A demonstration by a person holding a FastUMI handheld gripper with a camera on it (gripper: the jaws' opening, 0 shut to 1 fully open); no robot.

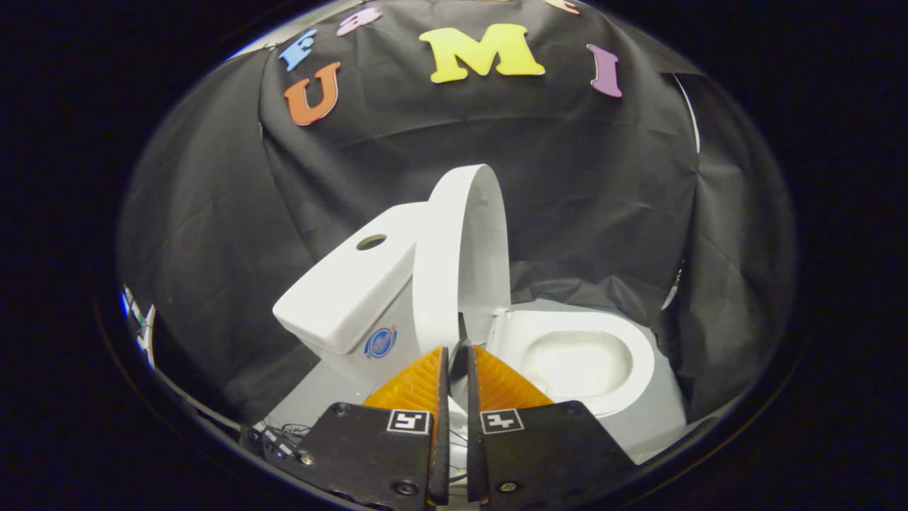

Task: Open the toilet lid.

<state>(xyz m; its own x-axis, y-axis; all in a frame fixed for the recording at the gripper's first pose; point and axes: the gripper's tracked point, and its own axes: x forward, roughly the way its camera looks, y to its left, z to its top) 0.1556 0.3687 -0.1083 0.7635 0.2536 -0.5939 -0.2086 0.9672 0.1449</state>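
Note:
A white toilet stands ahead of me, its tank (347,298) on the left and its bowl with the seat (578,362) down on the right. The lid (464,248) stands upright, leaning back against the tank. My gripper (457,350) sits just in front of the lid's lower end, near the hinge. Its fingers are shut, with only a thin slit between them and nothing held. The fingertips hide the lid's bottom edge.
Black cloth covers the booth wall behind and around the toilet. The toilet rests on a pale grey floor panel (660,419). A few cables (284,434) lie on the floor below the tank, left of my fingers.

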